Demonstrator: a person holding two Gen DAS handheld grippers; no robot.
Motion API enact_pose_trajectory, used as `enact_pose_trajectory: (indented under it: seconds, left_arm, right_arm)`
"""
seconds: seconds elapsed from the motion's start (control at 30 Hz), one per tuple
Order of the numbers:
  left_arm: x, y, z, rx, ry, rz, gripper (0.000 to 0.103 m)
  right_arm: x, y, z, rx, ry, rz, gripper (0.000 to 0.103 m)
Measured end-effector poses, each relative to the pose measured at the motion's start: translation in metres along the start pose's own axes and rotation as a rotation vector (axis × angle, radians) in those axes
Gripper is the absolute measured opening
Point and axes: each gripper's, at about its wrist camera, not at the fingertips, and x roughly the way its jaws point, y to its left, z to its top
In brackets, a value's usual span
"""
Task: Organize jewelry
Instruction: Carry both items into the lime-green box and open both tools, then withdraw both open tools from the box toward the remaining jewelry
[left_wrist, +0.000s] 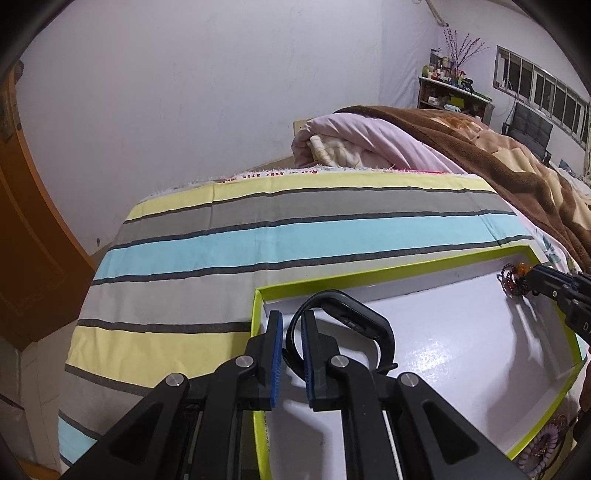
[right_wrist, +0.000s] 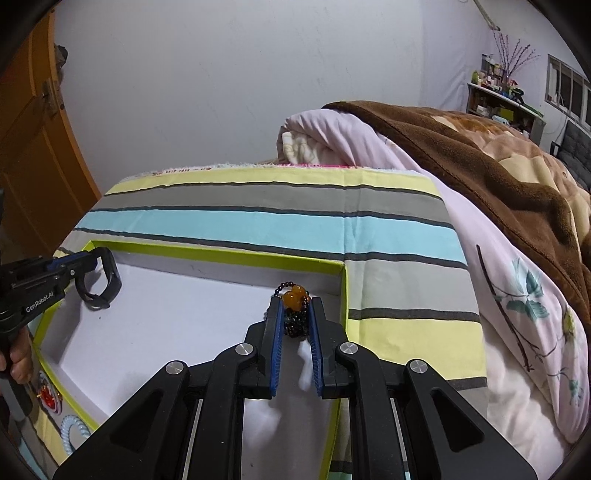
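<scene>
Two pieces sit inside the shallow white tray with lime-green rim (right_wrist: 221, 254). The black rubbery wristband (left_wrist: 343, 317), light and springy, lies at the left corner; the left gripper (left_wrist: 291, 354) has slackened, its jaws loosely straddling the strap. The dark beaded bracelet with amber beads (right_wrist: 293, 314), limp and prone to roll, rests at the right corner, with the right gripper (right_wrist: 295, 332) loose around it. Best hold looks to be across the bunched beads. The striped cloth (right_wrist: 258, 221) beyond is bare; only the tray walls crowd either hold.

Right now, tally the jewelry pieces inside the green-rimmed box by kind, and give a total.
Black wristband, between the left jaws: 1
Dark beaded bracelet with orange beads, between the right jaws: 1
Total inside the box: 2
</scene>
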Motion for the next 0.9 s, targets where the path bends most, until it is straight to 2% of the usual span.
enact_pose_trajectory:
  seconds: [0.07,0.23,0.47,0.7,0.9]
  left_arm:
    - [-0.002,0.000,0.000,-0.002,-0.004,-0.017,0.011]
    - [-0.015,-0.002,-0.001,-0.003,-0.033,-0.048,0.011]
    - [-0.054,0.001,-0.012,-0.008,-0.102,-0.065,0.011]
    - [-0.107,-0.002,-0.047,-0.007,-0.173,-0.063,0.011]
    - [-0.150,-0.007,-0.086,-0.017,-0.214,-0.101,0.011]
  right_arm:
    - [-0.004,0.001,0.001,-0.002,-0.011,0.002,0.025]
    - [-0.021,0.005,0.000,-0.011,-0.043,0.007,0.026]
    - [-0.062,0.011,-0.010,-0.015,-0.101,0.029,0.026]
    - [-0.107,0.023,-0.041,-0.020,-0.135,0.041,0.026]
    - [-0.142,0.035,-0.078,-0.029,-0.157,0.051,0.026]
